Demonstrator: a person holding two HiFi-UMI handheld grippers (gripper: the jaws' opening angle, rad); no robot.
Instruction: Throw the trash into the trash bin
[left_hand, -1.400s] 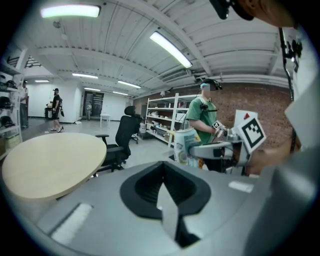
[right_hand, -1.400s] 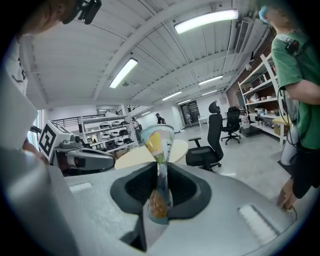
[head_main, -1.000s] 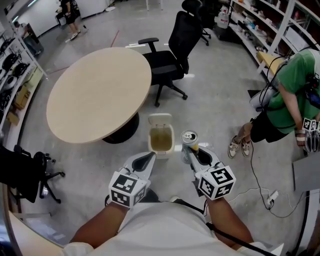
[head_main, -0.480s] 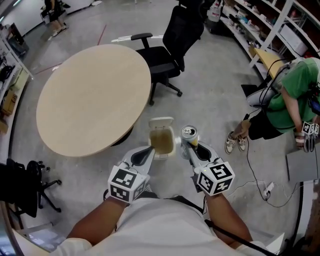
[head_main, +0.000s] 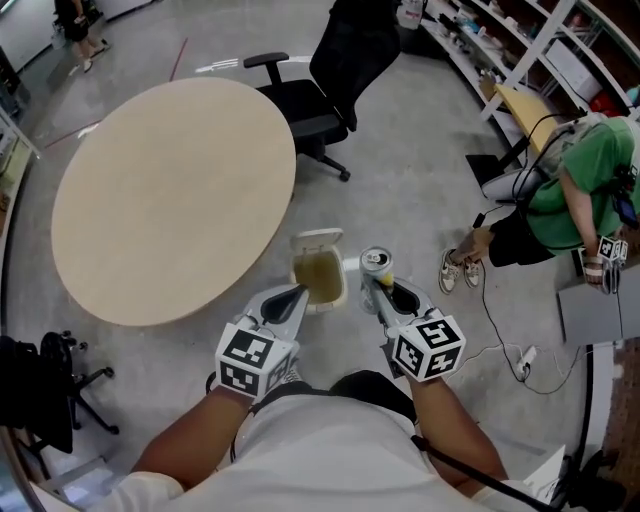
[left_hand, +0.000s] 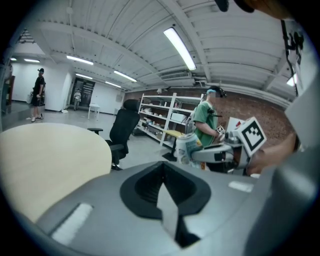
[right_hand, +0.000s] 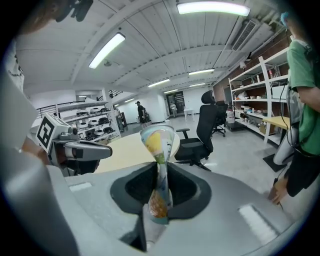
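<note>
currently right gripper (head_main: 372, 285) pinches crushed can (head_main: 377, 265) beside trash bin (head_main: 343, 280); early release risks a miss. left gripper (head_main: 297, 292) closed, empty.

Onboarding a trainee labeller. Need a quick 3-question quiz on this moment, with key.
1. True or false: the can is already inside the trash bin.
2. Which gripper holds the can? A) left B) right C) neither
3. Fill in: the jaws of the left gripper are ____, with nothing between them.
Key: 1 false, it is beside the bin; 2 B, the right gripper; 3 shut.
</note>
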